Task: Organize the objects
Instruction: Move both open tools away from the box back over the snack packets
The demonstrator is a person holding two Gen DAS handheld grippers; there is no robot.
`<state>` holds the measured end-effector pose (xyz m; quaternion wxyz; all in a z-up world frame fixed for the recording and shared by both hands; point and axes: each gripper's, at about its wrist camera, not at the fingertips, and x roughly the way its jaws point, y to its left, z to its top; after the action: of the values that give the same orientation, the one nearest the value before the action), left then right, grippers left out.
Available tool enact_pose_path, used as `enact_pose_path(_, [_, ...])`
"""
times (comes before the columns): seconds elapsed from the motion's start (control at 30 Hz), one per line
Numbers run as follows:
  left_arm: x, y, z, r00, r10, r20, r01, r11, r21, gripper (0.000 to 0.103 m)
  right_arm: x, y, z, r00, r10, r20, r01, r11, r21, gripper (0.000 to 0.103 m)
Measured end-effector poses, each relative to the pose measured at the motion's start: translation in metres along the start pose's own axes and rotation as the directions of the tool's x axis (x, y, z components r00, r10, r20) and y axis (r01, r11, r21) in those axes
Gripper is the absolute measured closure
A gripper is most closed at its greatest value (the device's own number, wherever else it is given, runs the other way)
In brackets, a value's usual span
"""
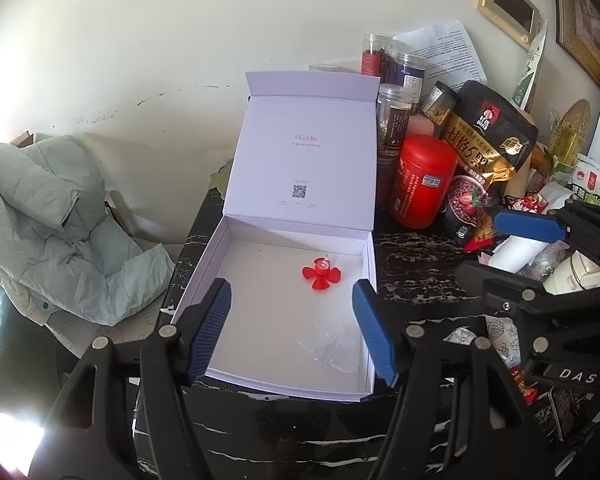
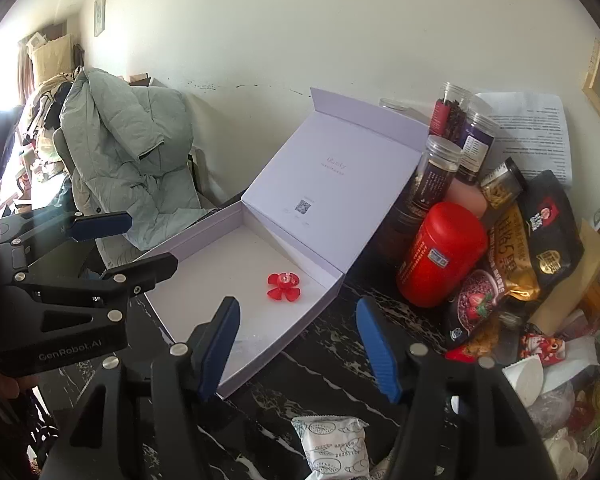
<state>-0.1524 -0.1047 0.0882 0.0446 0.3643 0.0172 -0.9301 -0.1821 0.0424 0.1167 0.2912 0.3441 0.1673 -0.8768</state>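
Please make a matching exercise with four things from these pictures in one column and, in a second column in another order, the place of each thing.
Things:
1. red flower-shaped piece
2. red canister
3. grey-green jacket
4. white snack packet

Places:
A. draped over a chair, beside the table
B. inside the open white box
C. on the dark tabletop, nearest the right wrist camera
D. standing just right of the box, before the jars

Pairs: 1-B, 2-D, 3-A, 4-C

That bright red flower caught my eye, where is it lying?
The red flower lies on the floor of the open white box, towards its hinged lid; the red canister stands outside to the right.
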Motion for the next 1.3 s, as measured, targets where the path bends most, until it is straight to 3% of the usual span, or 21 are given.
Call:
enact_pose_path(0.43, [-0.034, -0.031, -0.024, 0.999, -0.029, 0.024, 0.028, 0.999, 0.029, 0.032, -0.046, -0.008, -0.039, 0.999, -0.047, 0.015, 0.046, 0.998, 0.05, 0.038])
enact_pose_path(0.67, [-0.044, -0.047, -0.037, 0.998, -0.05, 0.033, 0.048, 0.998, 0.046, 0.026, -0.066, -0.012, -0.065, 0.994, -0.101, 0.048, 0.096, 0.991, 0.092, 0.027])
enact_pose_path(0.87, [-0.047, -0.059, -0.052, 0.998, -0.062, 0.032, 0.06, 0.996, 0.07, 0.023, -0.073, -0.017, -0.094, 0.988, -0.149, 0.042, 0.142, 0.981, 0.134, 0.021])
enact_pose_path(1.3, [-0.04, -0.092, -0.086, 0.992, -0.13, -0.002, 0.129, 0.985, 0.119, 0.021, -0.078, -0.023, -0.154, 0.979, -0.203, 0.01, 0.198, 0.965, 0.17, 0.02])
